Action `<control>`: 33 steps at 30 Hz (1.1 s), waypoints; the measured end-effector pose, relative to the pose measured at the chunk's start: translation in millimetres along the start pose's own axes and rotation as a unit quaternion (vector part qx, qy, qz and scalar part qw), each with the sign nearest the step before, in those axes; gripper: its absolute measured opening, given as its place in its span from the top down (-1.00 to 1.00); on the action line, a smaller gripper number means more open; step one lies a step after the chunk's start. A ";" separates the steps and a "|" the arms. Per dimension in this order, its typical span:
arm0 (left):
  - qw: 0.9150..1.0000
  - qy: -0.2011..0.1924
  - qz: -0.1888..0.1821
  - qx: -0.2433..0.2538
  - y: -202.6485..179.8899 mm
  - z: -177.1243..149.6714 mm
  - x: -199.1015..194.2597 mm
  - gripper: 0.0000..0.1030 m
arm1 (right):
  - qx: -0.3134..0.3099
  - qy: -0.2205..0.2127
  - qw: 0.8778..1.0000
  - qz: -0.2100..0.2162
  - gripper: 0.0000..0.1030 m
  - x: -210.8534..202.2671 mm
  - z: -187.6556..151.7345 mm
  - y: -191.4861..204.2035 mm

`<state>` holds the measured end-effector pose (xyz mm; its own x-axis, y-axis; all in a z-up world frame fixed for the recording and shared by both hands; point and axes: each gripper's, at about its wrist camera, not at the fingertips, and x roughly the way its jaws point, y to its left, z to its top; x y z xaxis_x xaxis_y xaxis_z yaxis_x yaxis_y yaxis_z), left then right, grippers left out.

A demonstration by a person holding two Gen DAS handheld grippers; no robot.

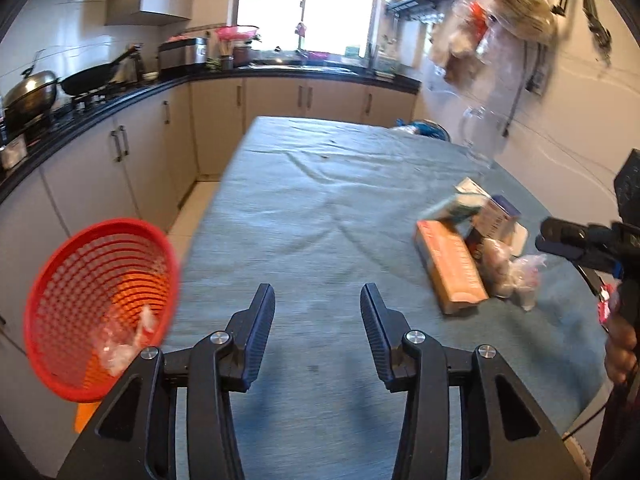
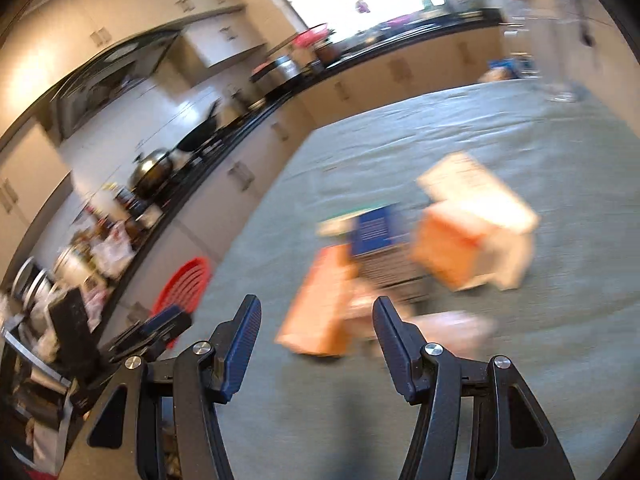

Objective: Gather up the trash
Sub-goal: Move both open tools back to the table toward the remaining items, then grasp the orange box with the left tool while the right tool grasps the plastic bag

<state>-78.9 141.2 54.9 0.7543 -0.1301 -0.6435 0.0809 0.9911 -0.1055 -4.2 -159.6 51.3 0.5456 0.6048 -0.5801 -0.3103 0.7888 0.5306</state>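
A heap of trash lies on the right side of the cloth-covered table (image 1: 312, 200): a long orange box (image 1: 450, 266), cartons (image 1: 472, 204) and crumpled plastic wrappers (image 1: 516, 276). My left gripper (image 1: 317, 292) hovers open over bare cloth, with nothing between its fingers. A red mesh basket (image 1: 100, 308) with a crumpled wrapper (image 1: 124, 344) inside stands off the table's left edge. My right gripper (image 2: 317, 300) is open and empty, pointing at the blurred orange box (image 2: 316, 312) and a blue box (image 2: 376, 232). It also shows at the right edge of the left wrist view, as the right gripper (image 1: 576, 240).
A black kitchen counter (image 1: 120, 96) with a wok and pots runs along the left. A glass jug (image 1: 476, 136) stands at the table's far right, and bags (image 1: 500, 24) hang on the wall above. A person's hand (image 1: 620, 344) holds the right gripper.
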 end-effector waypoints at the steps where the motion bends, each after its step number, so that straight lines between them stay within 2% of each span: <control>1: 1.000 0.004 -0.006 0.002 -5.5 1.1 2.6 0.15 | 0.006 0.001 1.000 -0.006 -0.24 -0.3 2.8 -8.5; 4: 1.000 0.009 -0.020 0.015 -23.0 5.6 7.7 0.11 | 0.028 0.008 0.999 -0.018 -0.25 8.2 7.6 -34.1; 10: 0.999 0.018 -0.025 0.040 -45.0 9.2 14.3 0.08 | 0.055 0.050 0.997 0.015 -0.25 34.4 0.0 -59.8; 14: 0.998 0.025 -0.027 0.043 -50.9 13.2 20.4 0.07 | -0.004 0.081 0.996 0.035 -0.25 36.5 -12.7 -36.7; 17: 0.998 0.032 -0.030 0.041 -53.3 17.6 27.0 0.06 | -0.078 0.096 0.992 0.020 -0.25 35.8 -24.3 -13.6; 20: 0.998 0.039 -0.037 0.038 -57.5 21.1 33.3 0.05 | -0.162 0.086 0.982 -0.037 -0.25 39.0 -33.5 7.6; 23: 0.997 0.042 -0.040 0.040 -63.2 23.6 37.5 0.01 | -0.182 0.086 0.978 -0.050 -0.21 43.0 -38.2 11.5; 24: 0.997 0.044 -0.041 0.040 -64.9 24.2 38.8 -0.04 | -0.186 0.088 0.977 -0.053 -0.02 43.4 -41.0 12.2; 25: 0.997 0.047 -0.043 0.040 -66.1 24.8 39.8 -0.12 | -0.195 0.087 0.975 -0.053 0.06 42.8 -44.0 14.1; 27: 0.997 0.050 -0.047 0.039 -69.6 26.5 41.6 -0.14 | -0.207 0.072 0.974 -0.063 0.22 37.5 -47.6 17.4; 30: 0.996 0.054 -0.054 0.041 -76.5 29.2 43.8 -0.18 | -0.194 0.044 0.977 -0.072 0.26 22.5 -49.5 12.1; 33: 0.995 0.061 -0.060 0.045 -85.7 30.4 50.3 -0.30 | -0.146 0.016 0.987 -0.064 0.27 8.2 -47.7 -3.6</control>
<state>-28.1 50.6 54.6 0.6517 -0.2450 -0.7178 0.2278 0.9659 -0.1229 -35.8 -152.3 15.2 0.5719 0.4977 -0.6521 -0.4535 0.8542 0.2543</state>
